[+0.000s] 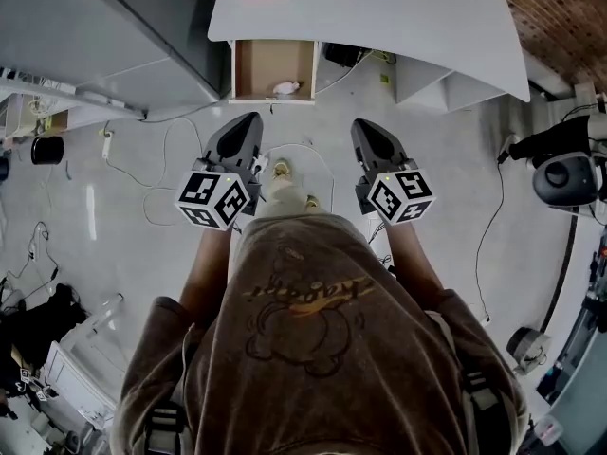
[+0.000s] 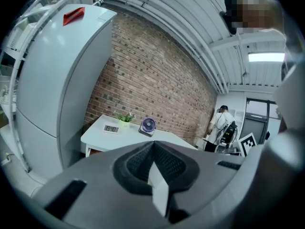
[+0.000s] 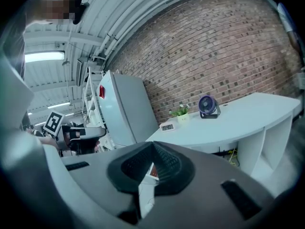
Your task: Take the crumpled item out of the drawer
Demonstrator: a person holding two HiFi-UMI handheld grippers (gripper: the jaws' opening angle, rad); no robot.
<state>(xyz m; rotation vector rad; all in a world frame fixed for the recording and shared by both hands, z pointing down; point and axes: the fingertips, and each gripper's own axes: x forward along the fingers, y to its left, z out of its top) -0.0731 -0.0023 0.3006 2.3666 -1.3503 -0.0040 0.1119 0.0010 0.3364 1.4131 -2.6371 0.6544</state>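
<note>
The drawer point(image 1: 273, 68) stands pulled out under the white desk point(image 1: 398, 17) in the head view. A small white crumpled item point(image 1: 285, 88) lies at its front right corner. My left gripper point(image 1: 249, 121) and right gripper point(image 1: 364, 127) hover side by side over the floor, short of the drawer and pointing toward it. Both are shut with nothing between the jaws. In the left gripper view the left gripper point(image 2: 153, 145) has its tips together, and in the right gripper view the right gripper point(image 3: 152, 147) does too. The drawer and the item are hidden behind the jaws in both gripper views.
A tall grey cabinet point(image 1: 104, 27) stands left of the drawer, also seen as the cabinet point(image 2: 52, 80). On the desk point(image 2: 125, 135) sit a clock point(image 2: 111, 128), a plant point(image 2: 125, 119) and a fan point(image 2: 148, 126). Cables point(image 1: 166, 154) trail over the floor. A person point(image 2: 222, 120) stands far back.
</note>
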